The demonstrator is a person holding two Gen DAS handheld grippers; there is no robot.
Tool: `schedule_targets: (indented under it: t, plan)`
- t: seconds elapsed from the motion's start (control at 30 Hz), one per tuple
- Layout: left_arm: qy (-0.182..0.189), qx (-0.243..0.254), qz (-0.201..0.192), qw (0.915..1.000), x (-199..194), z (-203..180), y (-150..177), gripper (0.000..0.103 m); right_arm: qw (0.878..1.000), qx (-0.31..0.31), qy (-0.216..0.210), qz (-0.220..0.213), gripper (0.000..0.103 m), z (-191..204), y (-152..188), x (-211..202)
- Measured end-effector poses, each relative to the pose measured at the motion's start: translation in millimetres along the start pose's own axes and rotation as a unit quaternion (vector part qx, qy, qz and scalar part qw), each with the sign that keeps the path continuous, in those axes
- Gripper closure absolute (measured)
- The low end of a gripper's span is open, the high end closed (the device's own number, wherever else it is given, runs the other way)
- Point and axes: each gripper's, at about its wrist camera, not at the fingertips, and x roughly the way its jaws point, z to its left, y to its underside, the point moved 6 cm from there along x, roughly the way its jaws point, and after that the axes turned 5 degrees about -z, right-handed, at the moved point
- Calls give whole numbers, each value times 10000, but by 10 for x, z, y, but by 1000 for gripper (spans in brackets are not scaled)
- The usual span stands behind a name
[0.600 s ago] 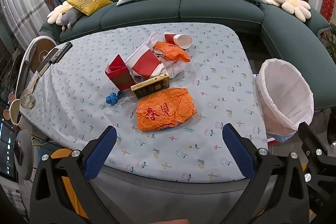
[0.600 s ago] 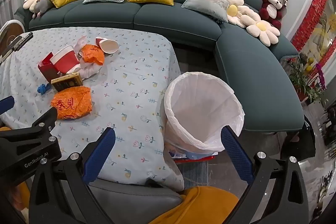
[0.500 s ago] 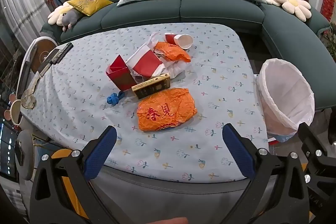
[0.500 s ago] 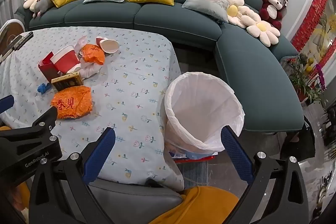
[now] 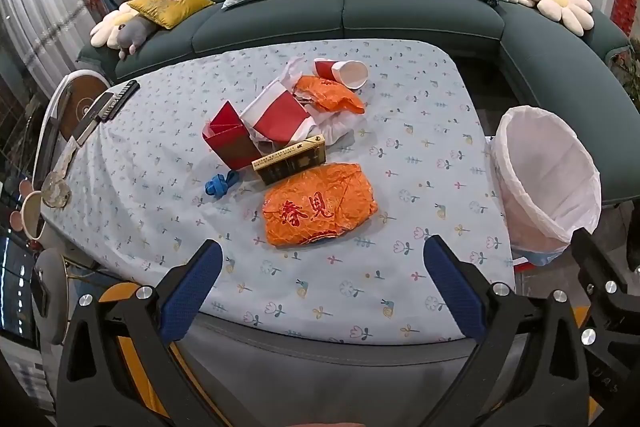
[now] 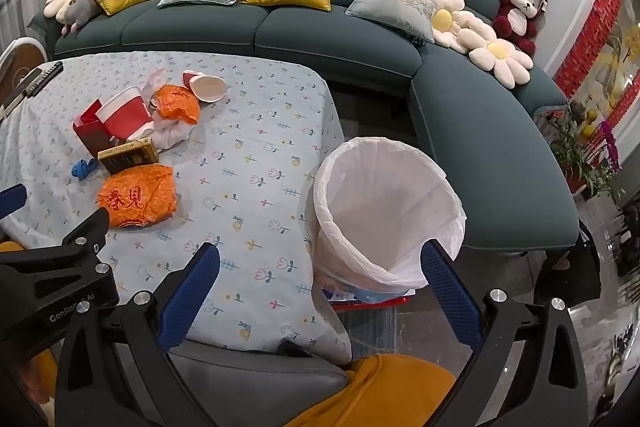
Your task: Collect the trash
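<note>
While nothing is in my hands yet, these are the ways I judge this could go wrong:

Left gripper (image 5: 322,261): jaws spread wide, holding nothing, hovering over the near edge of the table (image 5: 420,155) and aimed at the litter.

Right gripper (image 6: 320,269): also wide open and empty, off the table's corner, looking down toward the bin (image 6: 384,219).

Trash pile: clustered mid-table, well apart from both grippers; the orange bag (image 5: 320,209) lies nearest me, the gold-edged box (image 5: 290,165) just behind it, touching or nearly so.

Orange bag risk: it looks soft and crinkled, so I could pinch only a fold and have it slip free on the way over.

Box risk: closing on the bag too far back might nudge the box, or the red carton (image 5: 230,141) beside it.

Paper cup (image 5: 342,73): on its side at the far end; a glancing touch could roll it toward the sofa (image 5: 420,15).

Blue scrap (image 5: 218,183): small and low; my pads may grab tablecloth with it.

Bin risk: it stands beside the table's right edge, and its liner (image 6: 396,267) sags loose, so a careless drop could catch the rim or land on the floor.
</note>
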Motion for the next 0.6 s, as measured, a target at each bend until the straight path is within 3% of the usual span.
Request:
schedule_targets:
  t: [0.6]
  plan:
    - [-67,25,214,9997,68,28,28,7,10000,64,-51,49,7,-41,1,25]
